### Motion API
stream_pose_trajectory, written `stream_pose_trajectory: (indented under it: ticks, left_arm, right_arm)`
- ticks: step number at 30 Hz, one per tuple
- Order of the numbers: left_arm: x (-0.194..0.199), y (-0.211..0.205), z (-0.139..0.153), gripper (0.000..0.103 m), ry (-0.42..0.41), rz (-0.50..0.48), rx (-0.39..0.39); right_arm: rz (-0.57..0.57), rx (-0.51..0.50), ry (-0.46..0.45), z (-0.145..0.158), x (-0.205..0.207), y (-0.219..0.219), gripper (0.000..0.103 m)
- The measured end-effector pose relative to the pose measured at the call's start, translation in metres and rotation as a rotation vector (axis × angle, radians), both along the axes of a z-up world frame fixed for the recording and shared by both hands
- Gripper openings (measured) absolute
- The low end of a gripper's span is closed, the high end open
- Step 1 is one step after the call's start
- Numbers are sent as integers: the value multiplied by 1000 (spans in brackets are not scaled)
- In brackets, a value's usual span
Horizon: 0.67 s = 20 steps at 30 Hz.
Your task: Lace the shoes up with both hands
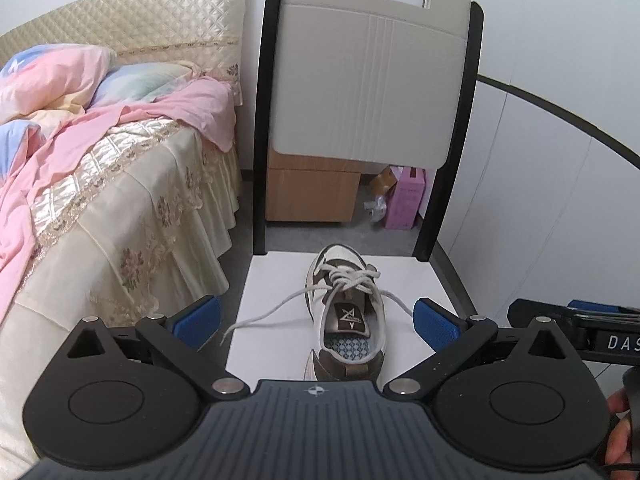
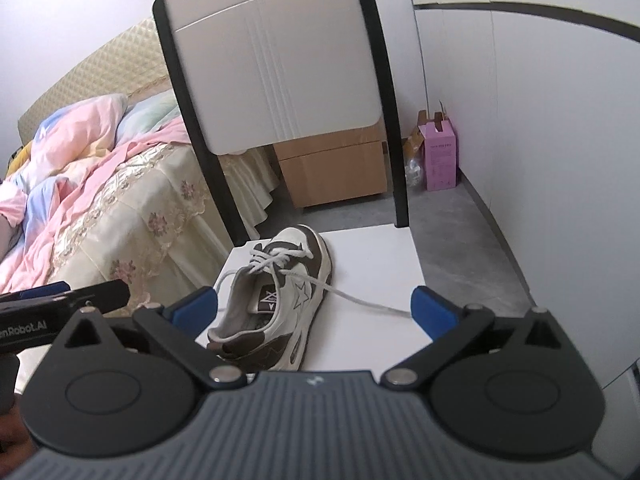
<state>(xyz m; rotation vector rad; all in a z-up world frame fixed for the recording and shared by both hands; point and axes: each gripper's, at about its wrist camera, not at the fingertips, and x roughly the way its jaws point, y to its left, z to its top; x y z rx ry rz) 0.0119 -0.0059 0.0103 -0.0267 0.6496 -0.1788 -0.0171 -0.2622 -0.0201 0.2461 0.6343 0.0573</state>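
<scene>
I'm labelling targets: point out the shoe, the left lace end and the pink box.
shoe (image 1: 348,344): left wrist view, insole.
left lace end (image 1: 256,318): left wrist view, loose strand.
pink box (image 2: 440,156): right wrist view, front face.

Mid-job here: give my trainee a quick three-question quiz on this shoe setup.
1. True or false: the left gripper is shut on a lace.
2. Where does the shoe rest? A) bed B) chair seat C) floor
3. Fill in: the two lace ends lie loose, one to each ____ of the shoe.

Key: 1 false, both it and the right gripper are open and empty. 2 B. 3 side.
</scene>
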Motion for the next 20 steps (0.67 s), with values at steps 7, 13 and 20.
stream_pose_trajectory:
  ticks: [7,13,20]
  left_arm:
    - [1,3,-4,103,31,10,-9]
    - [-1,4,-5,103,48,13,-16]
    - [-4,3,-4,103,35,19,7]
  right_arm:
    - [4,-18,-3,1,-2,3,103]
    - [9,-27,-2,0,-3,7,103]
    - [13,-37,0,-1,-4,11,103]
